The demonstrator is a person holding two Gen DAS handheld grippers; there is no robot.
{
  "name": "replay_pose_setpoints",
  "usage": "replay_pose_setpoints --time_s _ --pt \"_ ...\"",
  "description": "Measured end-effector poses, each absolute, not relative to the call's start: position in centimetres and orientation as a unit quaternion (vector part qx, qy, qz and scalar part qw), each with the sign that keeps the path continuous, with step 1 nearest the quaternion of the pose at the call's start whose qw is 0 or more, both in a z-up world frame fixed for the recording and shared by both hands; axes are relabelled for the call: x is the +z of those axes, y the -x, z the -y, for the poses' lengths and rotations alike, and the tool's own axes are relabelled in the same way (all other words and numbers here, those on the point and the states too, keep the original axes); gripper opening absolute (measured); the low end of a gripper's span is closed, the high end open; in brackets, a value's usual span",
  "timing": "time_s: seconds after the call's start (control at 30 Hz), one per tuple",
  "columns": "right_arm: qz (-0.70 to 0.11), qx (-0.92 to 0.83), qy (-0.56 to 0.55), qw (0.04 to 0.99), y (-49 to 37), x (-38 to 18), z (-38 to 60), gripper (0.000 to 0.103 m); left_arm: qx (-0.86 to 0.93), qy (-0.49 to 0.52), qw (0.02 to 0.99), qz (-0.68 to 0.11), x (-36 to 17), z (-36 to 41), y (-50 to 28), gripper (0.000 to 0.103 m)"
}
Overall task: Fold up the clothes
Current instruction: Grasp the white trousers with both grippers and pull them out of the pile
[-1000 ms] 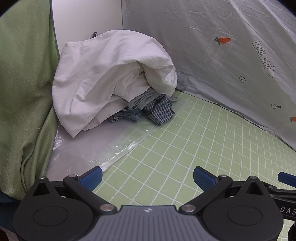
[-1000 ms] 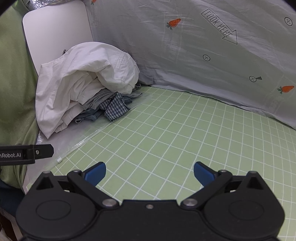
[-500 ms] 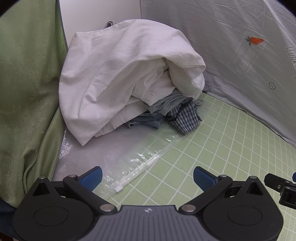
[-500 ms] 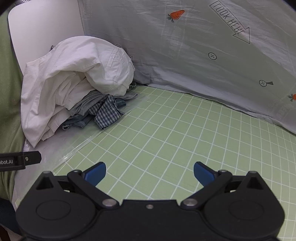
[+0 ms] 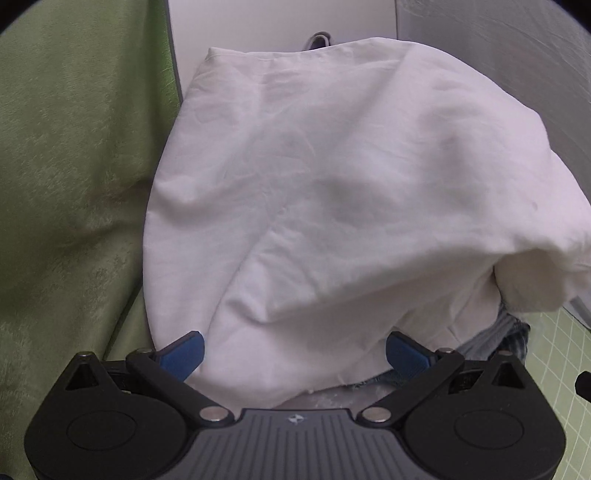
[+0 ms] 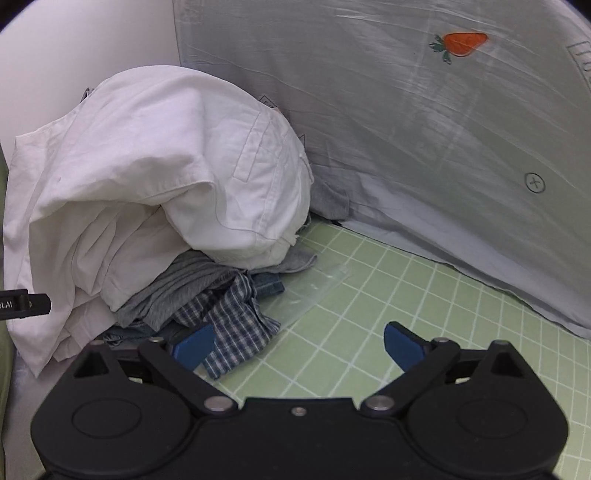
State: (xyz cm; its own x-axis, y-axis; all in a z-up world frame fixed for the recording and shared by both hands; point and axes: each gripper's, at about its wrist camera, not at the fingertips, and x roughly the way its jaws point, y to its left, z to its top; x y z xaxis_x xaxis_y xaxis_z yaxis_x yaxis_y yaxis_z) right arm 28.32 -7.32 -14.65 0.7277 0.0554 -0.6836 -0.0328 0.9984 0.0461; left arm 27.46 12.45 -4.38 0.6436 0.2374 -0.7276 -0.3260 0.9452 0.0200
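A pile of clothes lies in the far left corner. A big white garment (image 5: 332, 192) covers the top and fills the left wrist view; it also shows in the right wrist view (image 6: 155, 155). Under it lie a grey garment (image 6: 184, 284), a blue plaid garment (image 6: 236, 317) and some denim (image 6: 269, 288). My left gripper (image 5: 293, 354) is open, its fingers at the white garment's lower edge, one on each side. My right gripper (image 6: 297, 345) is open and empty, its left finger just in front of the plaid garment.
The pile rests on a clear plastic bag (image 6: 314, 288) over a green grid mat (image 6: 424, 314). A grey sheet with carrot prints (image 6: 424, 122) hangs behind. A green curtain (image 5: 74, 184) hangs at the left. A white wall panel (image 5: 277, 26) stands behind the pile.
Both grippers have moved forward and left toward the pile. The left one now reaches the white garment's edge; the right one has come up to the plaid garment. Both stayed open.
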Motion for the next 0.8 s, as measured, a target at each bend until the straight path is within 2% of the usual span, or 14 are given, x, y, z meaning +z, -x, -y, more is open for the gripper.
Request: replay_pose_setpoints --time_s 0.1,0.17,0.27,0.33,0.37,0.4,0.43,0.47,0.53,0.8 --pt "-0.367 0.035 -0.023 0.929 -31.5 -15.0 5.5 0.097 0.157 0.085 0.904 -0.388 -4.6 -13.4 -29.3 0.1" --pt "-0.362 0.043 -0.041 0.93 -33.0 -15.1 4.7 0.095 0.147 0.101 0.904 -0.387 -4.9 -14.0 -30.2 0.093" --pt "-0.351 0.05 -0.036 0.934 -34.7 -15.1 3.1 0.09 0.124 0.126 0.904 -0.389 -5.3 -14.5 -31.0 0.076" --pt "-0.345 0.049 -0.019 0.937 -35.4 -15.1 2.1 0.071 0.113 0.137 0.904 -0.389 -5.4 -14.5 -31.2 0.056" --pt "-0.342 0.052 -0.016 0.938 -35.5 -15.1 1.9 0.06 0.112 0.135 0.905 -0.388 -5.4 -14.4 -31.2 0.052" --pt "-0.339 0.055 -0.013 0.939 -35.7 -15.1 1.7 0.052 0.111 0.132 0.906 -0.388 -5.4 -14.2 -31.2 0.04" --pt "-0.336 0.059 -0.01 0.94 -35.9 -15.1 1.5 0.035 0.112 0.129 0.906 -0.387 -5.4 -14.1 -31.1 0.03" --pt "-0.329 0.059 -0.004 0.942 -35.6 -14.9 1.4 0.022 0.117 0.133 0.906 -0.385 -5.4 -14.2 -31.0 0.026" --pt "-0.314 0.058 0.008 0.948 -35.0 -14.5 1.3 0.012 0.125 0.141 0.905 -0.381 -5.4 -14.5 -30.6 0.009" --pt "-0.24 0.002 0.012 0.971 -30.2 -11.2 3.9 0.006 0.107 0.149 0.918 -0.351 -2.7 -13.8 -27.0 0.003"
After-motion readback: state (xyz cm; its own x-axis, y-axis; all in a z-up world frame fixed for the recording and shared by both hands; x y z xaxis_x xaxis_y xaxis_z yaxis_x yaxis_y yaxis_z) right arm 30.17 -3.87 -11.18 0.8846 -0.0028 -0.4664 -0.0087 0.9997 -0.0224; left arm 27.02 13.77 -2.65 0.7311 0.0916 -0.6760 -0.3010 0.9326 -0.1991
